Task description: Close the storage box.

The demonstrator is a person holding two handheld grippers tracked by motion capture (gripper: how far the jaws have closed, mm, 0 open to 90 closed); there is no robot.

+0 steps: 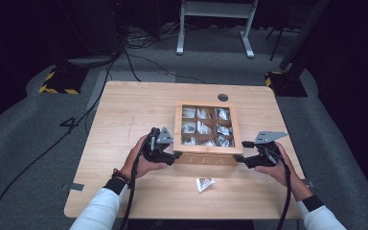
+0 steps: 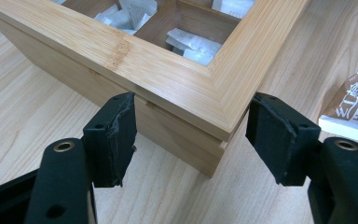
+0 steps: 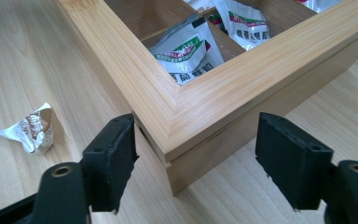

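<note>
A bamboo tea box with a windowed lid stands right of the table's middle, "TEA" on its front. Sachets lie in its compartments. My left gripper is at the box's front left corner. In the left gripper view that corner sits between my open jaws, with the left pad close against the side wall and the right pad apart. My right gripper is at the front right corner, its jaws straddling it without pressing. A loose sachet lies in front of the box.
The loose sachet lies on bare wood between my hands and the near table edge. A round cable hole sits behind the box. Cables, a white desk frame and striped stand bases are on the floor beyond.
</note>
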